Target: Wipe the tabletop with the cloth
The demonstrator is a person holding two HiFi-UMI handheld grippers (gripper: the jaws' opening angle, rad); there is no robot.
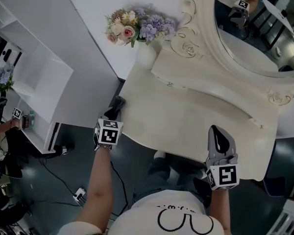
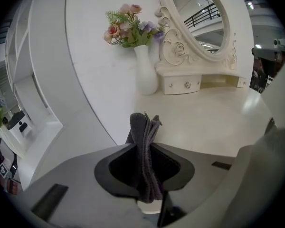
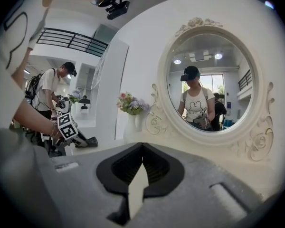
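Left gripper point(image 2: 143, 144) clamped on the dark cloth point(image 2: 143, 127) at the left edge of the tabletop point(image 1: 186, 121), looks set to start wiping from there, right gripper point(image 3: 142, 148) pinched together on nothing, parked by the front edge out of the way

Soft, even indoor light, pale tabletop point(image 2: 213, 122) bright with a mild sheen toward its right end, ceiling lamps point(image 3: 218, 56) mirrored as small glare spots in the mirror point(image 3: 206, 80), dark floor point(image 1: 54, 180) dim, shadows faint, both gripper views strongly bent at the edges and ringed in black, nearest foreground soft, head view sharp.
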